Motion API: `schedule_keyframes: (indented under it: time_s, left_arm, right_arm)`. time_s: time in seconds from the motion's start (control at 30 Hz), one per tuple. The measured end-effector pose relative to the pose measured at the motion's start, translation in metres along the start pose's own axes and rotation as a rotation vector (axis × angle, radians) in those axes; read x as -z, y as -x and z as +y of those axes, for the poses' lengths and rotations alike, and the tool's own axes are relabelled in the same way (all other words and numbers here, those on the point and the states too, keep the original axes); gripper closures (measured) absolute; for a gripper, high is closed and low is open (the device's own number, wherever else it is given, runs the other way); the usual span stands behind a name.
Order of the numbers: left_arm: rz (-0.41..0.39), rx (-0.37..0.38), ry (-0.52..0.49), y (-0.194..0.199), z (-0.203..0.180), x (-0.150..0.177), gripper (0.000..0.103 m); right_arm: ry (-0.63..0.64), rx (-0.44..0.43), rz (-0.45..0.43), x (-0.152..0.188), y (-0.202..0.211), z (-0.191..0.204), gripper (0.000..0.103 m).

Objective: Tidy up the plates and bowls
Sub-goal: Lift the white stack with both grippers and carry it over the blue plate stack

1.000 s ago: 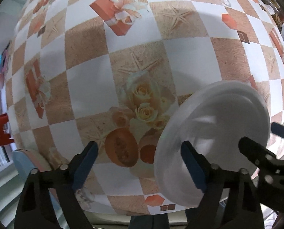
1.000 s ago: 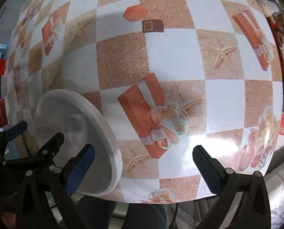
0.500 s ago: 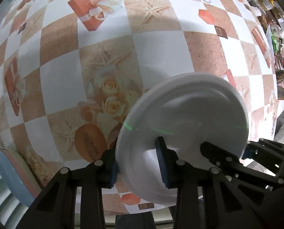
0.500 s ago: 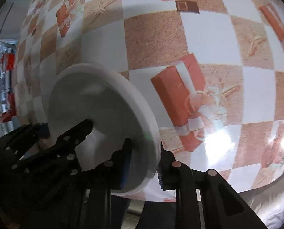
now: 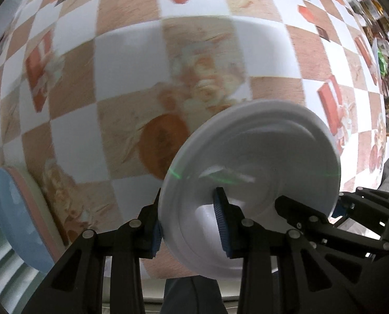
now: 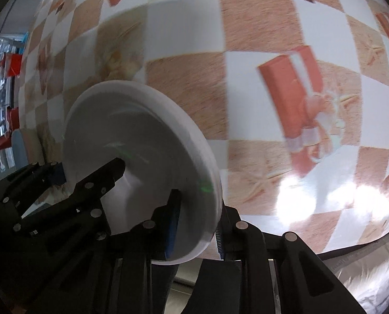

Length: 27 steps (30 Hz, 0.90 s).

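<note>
Blue plate (image 5: pixel 13 217) shows past left tongs (image 5: pixel 189 225) only, both clamping white plate (image 5: pixel 259 162)

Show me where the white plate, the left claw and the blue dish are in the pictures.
white plate (image 5: pixel 267 157), left wrist view, on its upper inner face.
left claw (image 5: pixel 189 225), left wrist view, midway between its fingertips, clamped on the plate's rim.
blue dish (image 5: pixel 13 217), left wrist view, on its blue face.

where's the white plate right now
The white plate is held on edge above the checkered tablecloth, left gripper and right gripper clamping opposite rims.
</note>
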<state>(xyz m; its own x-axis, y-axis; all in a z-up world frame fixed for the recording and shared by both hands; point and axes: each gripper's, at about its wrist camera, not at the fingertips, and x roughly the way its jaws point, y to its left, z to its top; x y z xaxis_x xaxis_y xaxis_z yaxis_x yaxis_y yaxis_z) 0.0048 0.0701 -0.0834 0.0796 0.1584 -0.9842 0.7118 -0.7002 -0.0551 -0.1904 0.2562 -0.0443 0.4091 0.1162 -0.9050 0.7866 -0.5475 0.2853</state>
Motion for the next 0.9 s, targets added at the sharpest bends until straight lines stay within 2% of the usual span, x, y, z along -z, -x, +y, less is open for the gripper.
schedule_keyframes:
  time_s: [0.37,0.43,0.53,0.77,0.9]
  left_arm:
    - [-0.015,-0.006,0.066,-0.001,0.074,0.035,0.065]
    - [-0.018,-0.006,0.078,-0.004,0.086,0.047,0.065]
    - [-0.018,0.005,0.085,-0.006,0.105,0.057,0.065]
    - [-0.019,0.016,0.093,-0.007,0.136,0.052,0.065]
    - [-0.034,0.025,0.093,0.008,0.148,0.058,0.065]
  right_arm:
    - [0.090,0.012,0.024,0.014,-0.004,0.060,0.077]
    - [0.100,0.010,0.029,-0.005,-0.006,0.059,0.077]
    - [0.125,0.013,0.037,-0.013,-0.003,0.062,0.077]
    - [0.155,0.032,0.055,-0.026,0.008,0.073,0.077]
    - [0.166,0.044,0.051,-0.023,-0.004,0.090,0.077]
